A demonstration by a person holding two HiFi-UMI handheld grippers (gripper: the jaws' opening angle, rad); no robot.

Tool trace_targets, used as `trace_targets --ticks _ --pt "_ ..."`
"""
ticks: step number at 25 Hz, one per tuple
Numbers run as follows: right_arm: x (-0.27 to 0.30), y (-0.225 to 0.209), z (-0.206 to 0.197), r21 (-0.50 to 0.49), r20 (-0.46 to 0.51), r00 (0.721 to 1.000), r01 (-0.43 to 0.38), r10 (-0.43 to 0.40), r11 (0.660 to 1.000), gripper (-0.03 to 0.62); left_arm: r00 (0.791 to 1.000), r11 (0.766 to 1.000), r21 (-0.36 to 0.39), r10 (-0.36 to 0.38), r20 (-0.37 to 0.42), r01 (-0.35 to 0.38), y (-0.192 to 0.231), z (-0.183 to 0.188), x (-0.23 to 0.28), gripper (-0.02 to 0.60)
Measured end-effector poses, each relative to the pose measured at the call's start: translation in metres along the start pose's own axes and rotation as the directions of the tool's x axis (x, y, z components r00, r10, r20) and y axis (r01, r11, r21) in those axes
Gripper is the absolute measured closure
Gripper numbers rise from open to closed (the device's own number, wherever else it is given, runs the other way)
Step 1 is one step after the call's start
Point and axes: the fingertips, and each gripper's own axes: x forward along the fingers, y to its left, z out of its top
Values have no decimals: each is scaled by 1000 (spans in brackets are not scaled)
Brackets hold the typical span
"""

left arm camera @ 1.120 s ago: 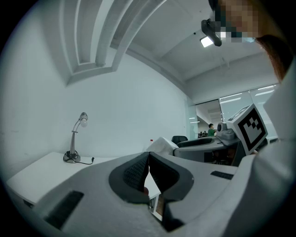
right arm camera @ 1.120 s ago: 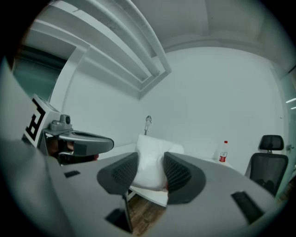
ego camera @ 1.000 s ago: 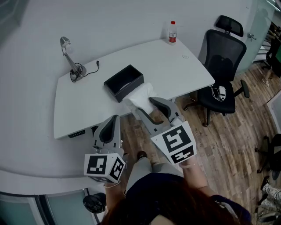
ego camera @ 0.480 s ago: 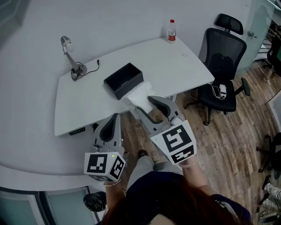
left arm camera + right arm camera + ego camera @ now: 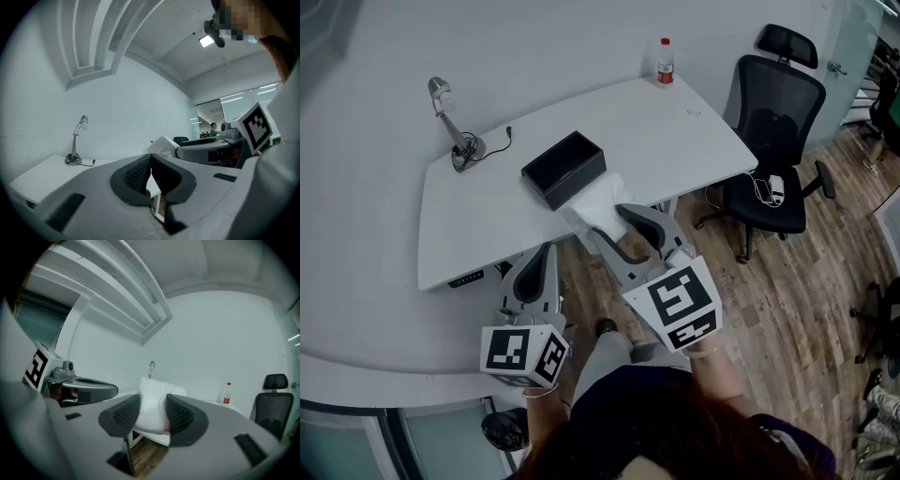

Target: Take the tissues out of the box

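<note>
An open black box sits on the white desk. Just in front of it, over the desk's near edge, my right gripper is shut on a white pack of tissues. In the right gripper view the tissues fill the gap between the two pads of the right gripper. My left gripper hangs lower and to the left, in front of the desk edge, shut with nothing in it. Its pads meet in the left gripper view, where the tissues show beyond.
A desk lamp with its cable stands at the desk's far left, and a red-capped bottle at the far right corner. A black office chair stands to the right on the wood floor.
</note>
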Motion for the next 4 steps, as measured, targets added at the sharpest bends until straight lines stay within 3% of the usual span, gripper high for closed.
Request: trace_targets --ticks 4 --pt "0 0 -2 1 -3 1000 0 0 1000 408 1000 1000 -3 -4 -1 4 -1 -2 1 560"
